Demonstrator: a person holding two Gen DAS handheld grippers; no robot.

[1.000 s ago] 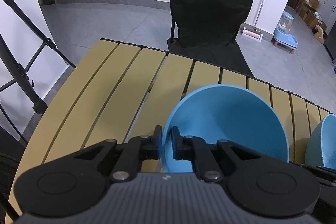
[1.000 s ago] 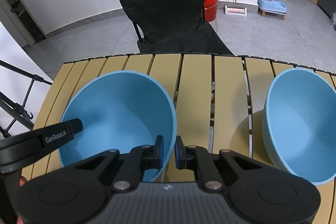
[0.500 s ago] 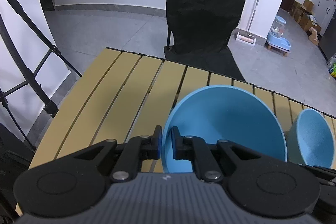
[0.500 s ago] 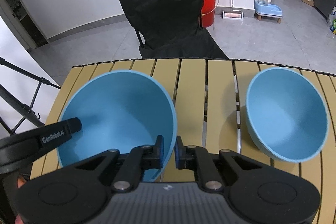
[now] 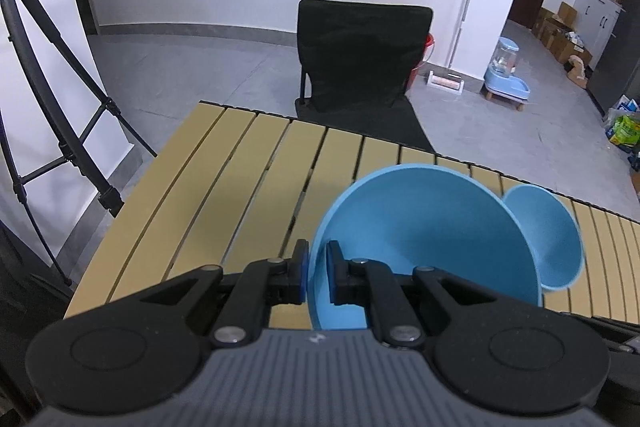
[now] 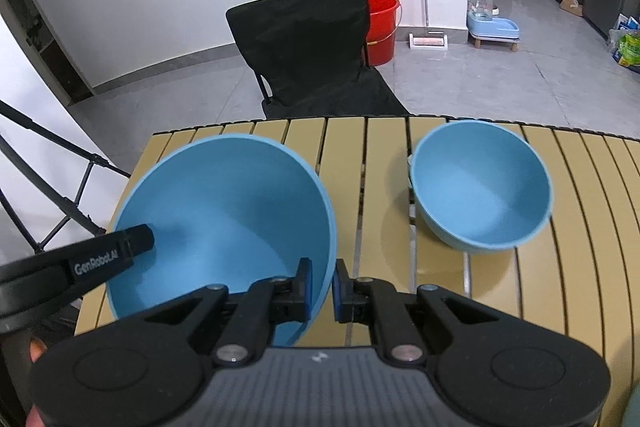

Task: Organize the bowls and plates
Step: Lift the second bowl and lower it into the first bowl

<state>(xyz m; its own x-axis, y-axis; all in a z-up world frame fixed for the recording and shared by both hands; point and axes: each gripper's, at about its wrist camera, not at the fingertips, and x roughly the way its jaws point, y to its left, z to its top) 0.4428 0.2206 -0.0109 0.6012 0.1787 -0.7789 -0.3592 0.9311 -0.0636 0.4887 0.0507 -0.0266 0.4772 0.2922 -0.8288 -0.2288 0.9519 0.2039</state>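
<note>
Bare slatted table (image 5: 224, 187) at left and far edge; second blue bowl (image 6: 480, 187) at right, folding chair (image 6: 312, 47) beyond.

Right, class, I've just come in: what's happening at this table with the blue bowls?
A person holds a claw in each hand, and both are clamped on the rim of one large blue bowl: the left claw on one side, the right claw on the opposite side. A second blue bowl sits on the slatted wooden table, to the right in the right wrist view. A black folding chair stands behind the table.
</note>
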